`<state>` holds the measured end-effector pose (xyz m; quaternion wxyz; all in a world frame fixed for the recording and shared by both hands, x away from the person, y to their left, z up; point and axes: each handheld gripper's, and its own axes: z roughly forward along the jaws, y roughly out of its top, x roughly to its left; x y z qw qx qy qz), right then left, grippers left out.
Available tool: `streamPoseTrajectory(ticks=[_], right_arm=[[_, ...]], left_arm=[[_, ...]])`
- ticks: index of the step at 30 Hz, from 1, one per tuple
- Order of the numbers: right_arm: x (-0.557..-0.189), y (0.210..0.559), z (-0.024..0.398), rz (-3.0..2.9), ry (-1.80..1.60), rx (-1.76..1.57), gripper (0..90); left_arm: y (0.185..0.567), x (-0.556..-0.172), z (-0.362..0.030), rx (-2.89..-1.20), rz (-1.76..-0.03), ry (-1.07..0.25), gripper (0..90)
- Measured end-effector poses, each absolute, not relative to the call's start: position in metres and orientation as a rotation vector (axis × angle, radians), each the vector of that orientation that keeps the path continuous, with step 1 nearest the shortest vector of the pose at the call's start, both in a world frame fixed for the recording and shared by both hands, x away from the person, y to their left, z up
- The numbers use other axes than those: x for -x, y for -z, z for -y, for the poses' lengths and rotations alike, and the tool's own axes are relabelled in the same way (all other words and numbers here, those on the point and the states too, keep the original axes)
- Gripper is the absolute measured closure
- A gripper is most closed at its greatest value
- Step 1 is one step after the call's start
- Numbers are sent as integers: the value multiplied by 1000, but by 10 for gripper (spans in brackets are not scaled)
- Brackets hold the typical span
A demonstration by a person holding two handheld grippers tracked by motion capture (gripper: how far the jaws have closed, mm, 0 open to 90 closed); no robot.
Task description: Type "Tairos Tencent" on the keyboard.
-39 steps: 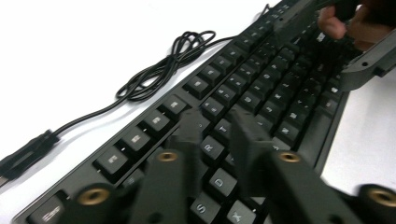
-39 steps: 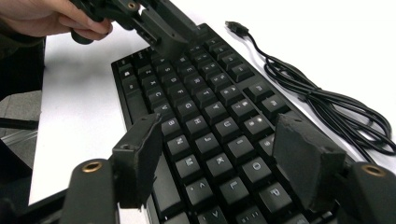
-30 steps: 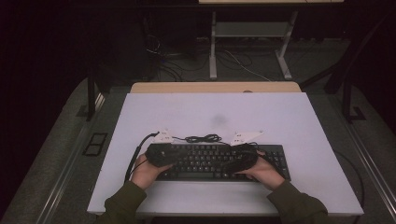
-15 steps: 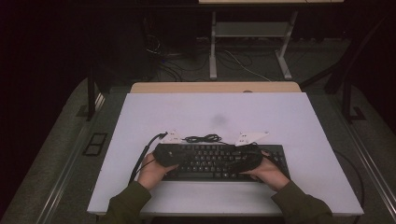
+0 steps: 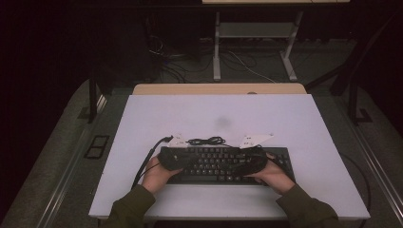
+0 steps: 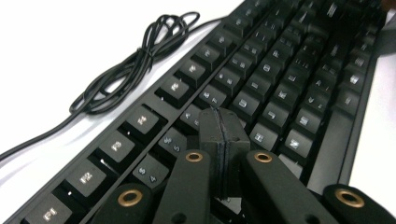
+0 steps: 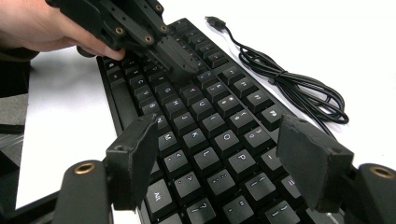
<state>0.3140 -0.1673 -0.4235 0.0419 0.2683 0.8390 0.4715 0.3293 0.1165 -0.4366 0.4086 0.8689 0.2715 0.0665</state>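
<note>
A black keyboard [image 5: 218, 164] lies on the white table [image 5: 214, 109], near its front edge. My left gripper [image 5: 177, 160] [image 6: 219, 133] is shut, its two jaws pressed together with nothing between them. Its tip rests low over the keys below the number row [image 6: 261, 93]. The same left gripper [image 7: 180, 65] comes in from the top left of the right gripper view, held by a hand [image 7: 42, 28]. My right gripper [image 5: 251, 164] [image 7: 224, 158] hovers open over the right half of the keys [image 7: 219, 140], holding nothing.
The keyboard's black cable [image 5: 206, 141] [image 6: 135, 65] [image 7: 299, 88] lies coiled on the table just behind the keyboard. Two white paper tags [image 5: 178, 139] [image 5: 255, 139] sit behind it. A wooden strip [image 5: 218, 89] borders the table's far edge.
My left gripper has shifted a little to the right over the keyboard. The right gripper has stayed where it was.
</note>
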Motion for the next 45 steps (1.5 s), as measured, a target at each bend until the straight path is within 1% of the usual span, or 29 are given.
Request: streamPoseTrajectory(ticks=[8,11,15,22,25,30,45], right_arm=[[-315,423,168,-2559,-1452,-824,290],[-315,423,169,-2555,-1453,-825,290],[-316,423,169,-2554,-1453,-832,290],[-318,423,175,-2541,-1470,-853,290],[-319,423,179,-2533,-1476,-866,288],[-319,422,185,-2515,-1475,-878,279],[-315,419,216,-2424,-1488,-935,247]], left_arm=[[431,-329,-122,-2162,-688,-168,888],[430,-328,-122,-2148,-697,-160,857],[428,-328,-123,-2138,-695,-159,783],[426,-327,-125,-2100,-713,-149,576],[424,-327,-127,-2099,-711,-153,514],[421,-325,-130,-2086,-714,-164,427],[415,-315,-137,-2057,-702,-228,216]])
